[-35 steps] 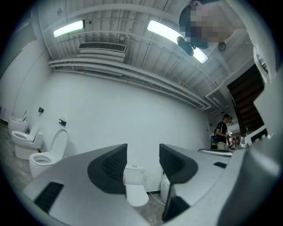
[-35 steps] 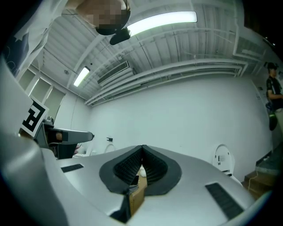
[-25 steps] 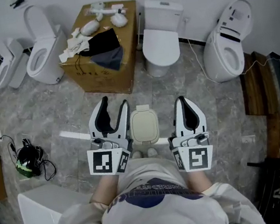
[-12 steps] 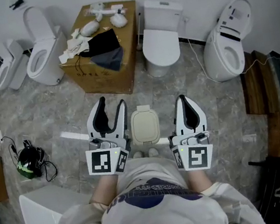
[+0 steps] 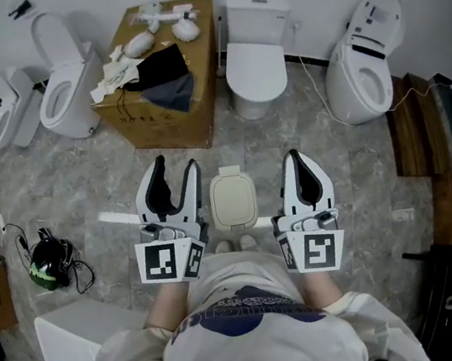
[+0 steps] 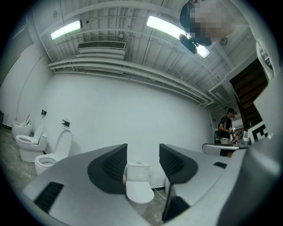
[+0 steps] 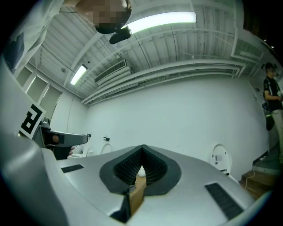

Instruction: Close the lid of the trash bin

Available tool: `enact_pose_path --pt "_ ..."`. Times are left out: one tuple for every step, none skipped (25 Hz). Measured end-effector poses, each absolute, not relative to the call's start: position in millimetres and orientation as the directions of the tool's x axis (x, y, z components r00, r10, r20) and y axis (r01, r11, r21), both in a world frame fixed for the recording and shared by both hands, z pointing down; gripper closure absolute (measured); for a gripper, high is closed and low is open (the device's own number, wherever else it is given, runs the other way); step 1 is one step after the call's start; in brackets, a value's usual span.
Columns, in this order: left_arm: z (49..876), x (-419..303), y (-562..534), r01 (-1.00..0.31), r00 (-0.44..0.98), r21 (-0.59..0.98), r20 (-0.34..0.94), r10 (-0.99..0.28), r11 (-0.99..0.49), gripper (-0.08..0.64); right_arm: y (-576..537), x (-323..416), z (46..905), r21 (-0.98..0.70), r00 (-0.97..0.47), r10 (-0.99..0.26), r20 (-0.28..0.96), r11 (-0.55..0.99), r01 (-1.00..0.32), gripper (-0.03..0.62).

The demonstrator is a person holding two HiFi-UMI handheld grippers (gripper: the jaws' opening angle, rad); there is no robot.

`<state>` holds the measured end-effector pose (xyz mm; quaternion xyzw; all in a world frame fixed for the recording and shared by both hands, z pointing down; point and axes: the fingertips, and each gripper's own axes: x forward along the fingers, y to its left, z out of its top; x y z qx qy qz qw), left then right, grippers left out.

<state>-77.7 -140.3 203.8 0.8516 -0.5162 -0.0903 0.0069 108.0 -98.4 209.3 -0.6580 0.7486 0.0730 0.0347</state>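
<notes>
A small cream trash bin point(image 5: 233, 200) stands on the grey stone floor between my two grippers, seen from above in the head view with its lid lying flat on top. My left gripper point(image 5: 175, 169) hangs just left of it, jaws open and empty; in the left gripper view point(image 6: 143, 154) only a distant white toilet point(image 6: 138, 187) shows through the gap. Just right of the bin, my right gripper point(image 5: 294, 159) is shut with nothing held; its pads point(image 7: 142, 152) meet in the right gripper view. Neither gripper touches the bin.
A cardboard box point(image 5: 161, 83) with rags and white parts stands behind the bin. White toilets point(image 5: 255, 60) point(image 5: 66, 82) point(image 5: 364, 60) line the back wall. Black cables and a headset point(image 5: 48, 263) lie at the left. Wooden steps point(image 5: 427, 160) are at the right. A person point(image 6: 226, 126) stands far off.
The head view has shifted a little; both grippers and the bin keep their places.
</notes>
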Motion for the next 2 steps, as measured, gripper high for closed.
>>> enact_pose_path --pt "204.4 -77.9 -141.2 -0.879 0.449 0.105 -0.146 -0.881 -0.466 0.337 -99.3 108.1 210.2 0.064 -0.132 -0.98 -0.147 0.124 -0.99 0.586" --pt "205.1 -78.1 -142.0 -0.88 0.448 0.104 -0.146 -0.882 -0.464 0.337 -100.2 108.1 211.0 0.065 -0.132 -0.98 -0.146 0.124 -0.99 0.586"
